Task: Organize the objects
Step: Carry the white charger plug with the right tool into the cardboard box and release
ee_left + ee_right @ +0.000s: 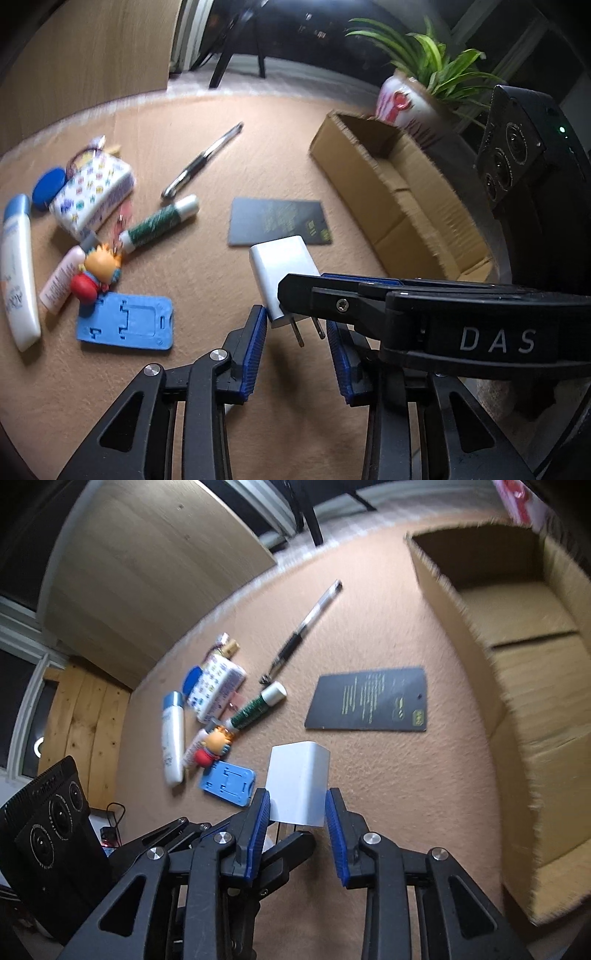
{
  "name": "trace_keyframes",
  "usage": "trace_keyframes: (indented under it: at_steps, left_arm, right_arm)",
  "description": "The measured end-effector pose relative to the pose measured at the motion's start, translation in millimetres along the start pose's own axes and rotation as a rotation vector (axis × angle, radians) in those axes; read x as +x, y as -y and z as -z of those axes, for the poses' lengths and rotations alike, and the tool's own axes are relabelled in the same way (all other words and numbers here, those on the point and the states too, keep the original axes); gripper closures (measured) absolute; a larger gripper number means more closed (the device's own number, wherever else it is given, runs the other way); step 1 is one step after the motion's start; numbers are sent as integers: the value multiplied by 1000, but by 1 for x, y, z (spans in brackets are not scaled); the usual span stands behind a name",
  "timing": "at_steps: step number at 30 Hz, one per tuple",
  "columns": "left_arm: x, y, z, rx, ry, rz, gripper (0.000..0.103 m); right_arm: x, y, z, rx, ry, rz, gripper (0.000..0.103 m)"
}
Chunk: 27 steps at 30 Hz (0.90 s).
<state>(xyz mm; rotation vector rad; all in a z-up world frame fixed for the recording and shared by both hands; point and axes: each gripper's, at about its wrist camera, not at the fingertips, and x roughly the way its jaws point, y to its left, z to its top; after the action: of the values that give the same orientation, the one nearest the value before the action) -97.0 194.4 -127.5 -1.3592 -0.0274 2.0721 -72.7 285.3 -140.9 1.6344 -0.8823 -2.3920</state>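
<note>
A white plug charger (280,269) (299,782) hangs above the tan mat, with my right gripper (297,801) shut on its body. In the left wrist view the right gripper (306,284) reaches in from the right. The charger's metal prongs (306,330) point down between the blue pads of my left gripper (297,325), which stands open with a gap on each side of the prongs. An open cardboard box (354,173) (535,757) lies to the right with nothing inside it.
On the mat lie a black card (277,221) (369,701), a pen (203,162), a green glue stick (159,221), a blue phone stand (125,323), a toy figurine (96,273), a white tube (18,273) and a patterned pouch (92,195). A potted plant (413,99) stands behind the box.
</note>
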Motion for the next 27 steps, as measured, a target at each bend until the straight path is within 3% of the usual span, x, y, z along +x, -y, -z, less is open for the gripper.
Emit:
trace_keyframes:
  at_steps: [11,27]
  left_arm:
    - [-12,78,-23,117,71,56,67]
    - [53,172,-47,217,1,133,67]
  right_arm:
    - [-81,33,0,22,142,36,74]
    - [-127,125,-1,148,205,103,74]
